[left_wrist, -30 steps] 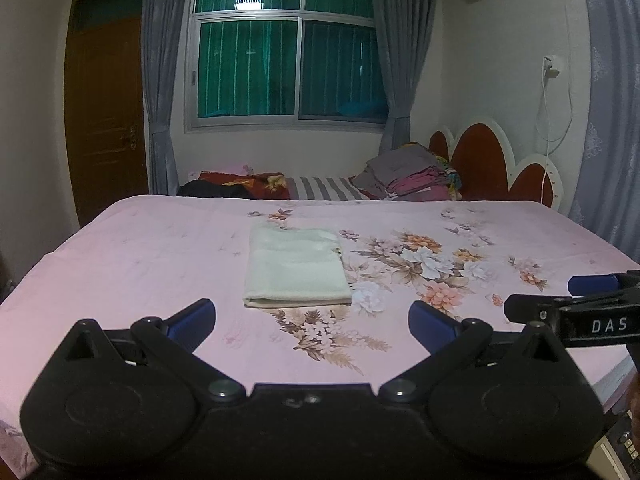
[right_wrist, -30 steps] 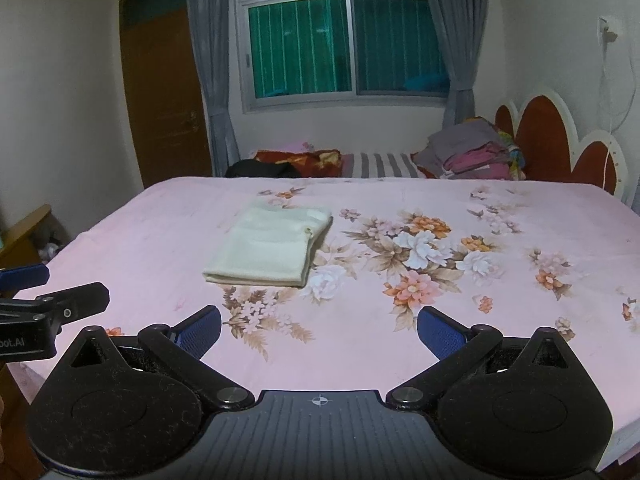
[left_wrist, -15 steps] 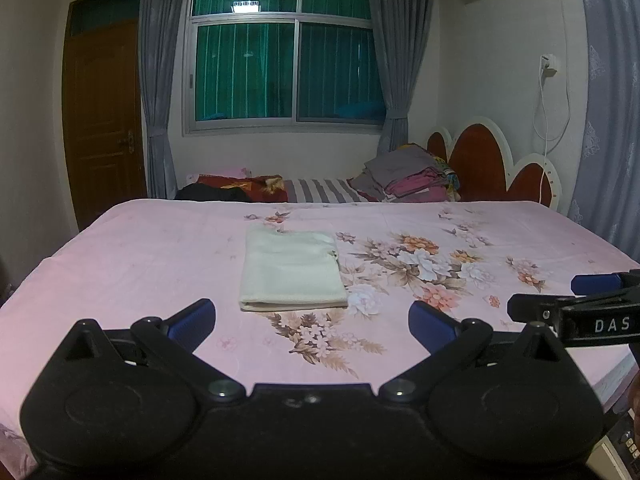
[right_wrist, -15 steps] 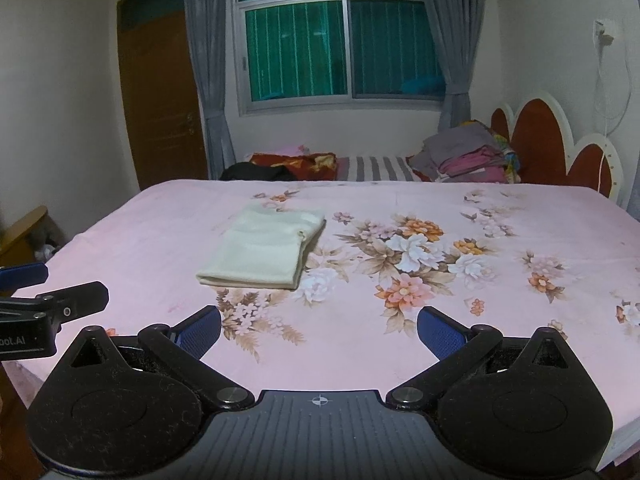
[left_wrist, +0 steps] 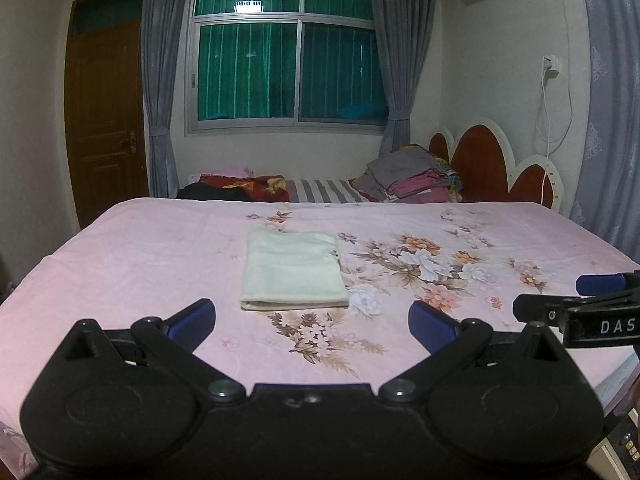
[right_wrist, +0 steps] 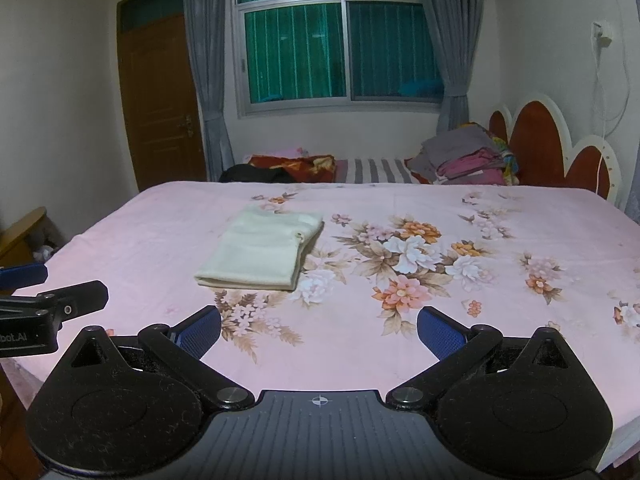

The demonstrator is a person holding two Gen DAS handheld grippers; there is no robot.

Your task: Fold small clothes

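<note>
A cream garment (left_wrist: 293, 269), folded into a neat rectangle, lies flat on the pink floral bed sheet (left_wrist: 140, 256). It also shows in the right wrist view (right_wrist: 260, 254), left of centre. My left gripper (left_wrist: 312, 318) is open and empty, held back from the cloth near the bed's front edge. My right gripper (right_wrist: 319, 326) is open and empty too, to the right of the cloth. Each gripper shows at the edge of the other's view: the right one (left_wrist: 576, 304) and the left one (right_wrist: 48, 292).
A pile of folded clothes (left_wrist: 416, 176) and striped and dark bedding (left_wrist: 320, 190) sit at the bed's far side under the window. A red scalloped headboard (left_wrist: 492, 168) stands at the right. A brown door (left_wrist: 106, 120) is at the left.
Both grippers have drawn back and risen slightly, so the folded cloth looks a little farther away. The cloth has not moved. Both grippers stay open.
</note>
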